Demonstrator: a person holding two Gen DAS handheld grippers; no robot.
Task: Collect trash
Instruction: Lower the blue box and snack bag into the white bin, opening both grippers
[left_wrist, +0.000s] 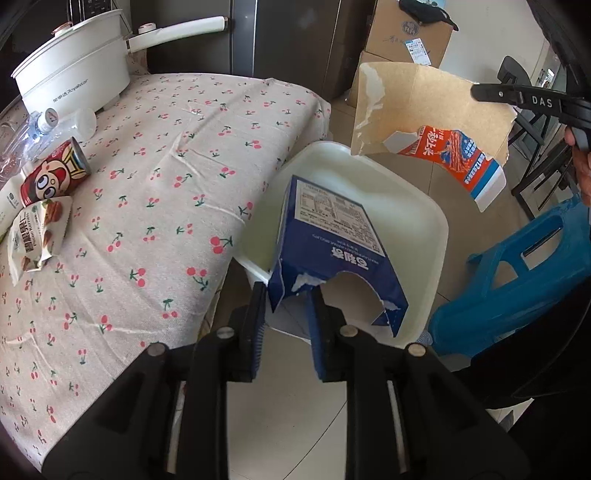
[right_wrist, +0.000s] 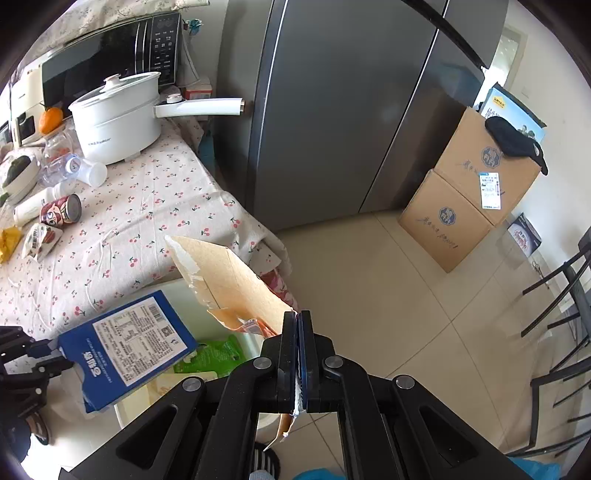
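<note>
Left gripper (left_wrist: 286, 295) fingers stood slightly apart around torn edge of blue box (left_wrist: 332, 236); contact hard to judge. Right gripper (right_wrist: 297, 317) clenched on torn cardboard (right_wrist: 229, 273). Both pieces over white bin (left_wrist: 417, 236); its contents mostly hidden.

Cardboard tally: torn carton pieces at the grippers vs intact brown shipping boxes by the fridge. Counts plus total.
Torn carton pieces: 2 (blue piece, tan piece)
Intact brown shipping boxes: 2 (upper box, stacked on lower box)
Total: 4
</note>
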